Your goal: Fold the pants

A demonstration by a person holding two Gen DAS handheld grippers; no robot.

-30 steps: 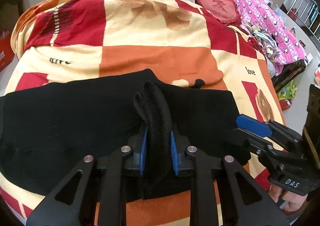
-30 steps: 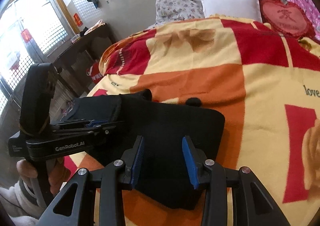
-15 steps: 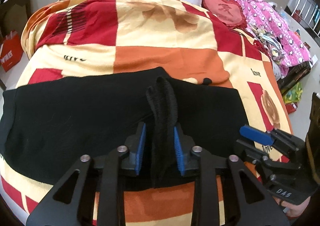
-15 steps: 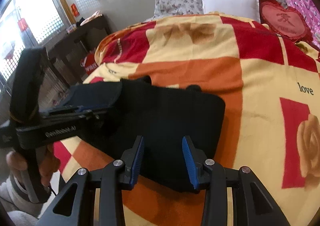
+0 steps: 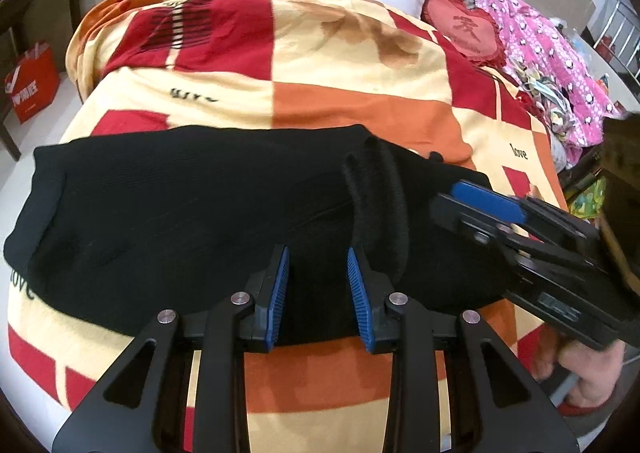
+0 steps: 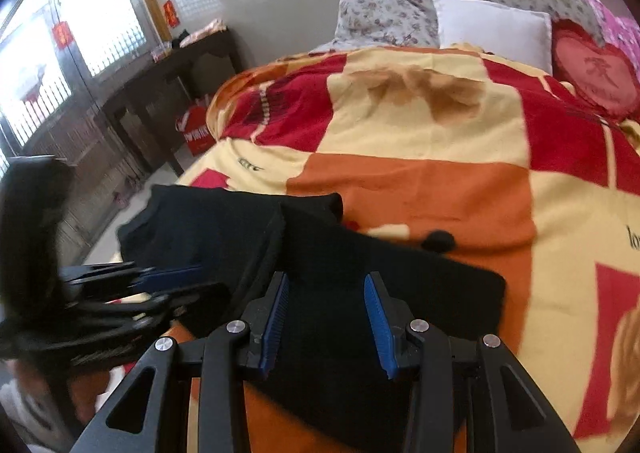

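Bedroom setting: a bed fills both views, covered by a checked blanket [image 5: 360,105] in red, orange and cream, with a white pillow [image 6: 494,31] and a red heart cushion [image 5: 466,29] far beyond your fingertips. Dark wooden table [image 6: 180,65] and a window sit well off to the left of your right gripper's fingers.

Black pants [image 5: 180,221] lie spread across the blanket's near edge, directly ahead of and beneath both sets of fingers. A raised ridge of black fabric stands just past your left gripper's right pad.

Your left gripper [image 5: 318,285] has its blue pads parted with a clear gap; black cloth shows between them, but neither pad presses it. Nothing held.

Your right gripper [image 6: 326,321] is likewise spread wide above the pants' right end, gripping nothing. In the left wrist view it shows at the right, its fingertips over the cloth.
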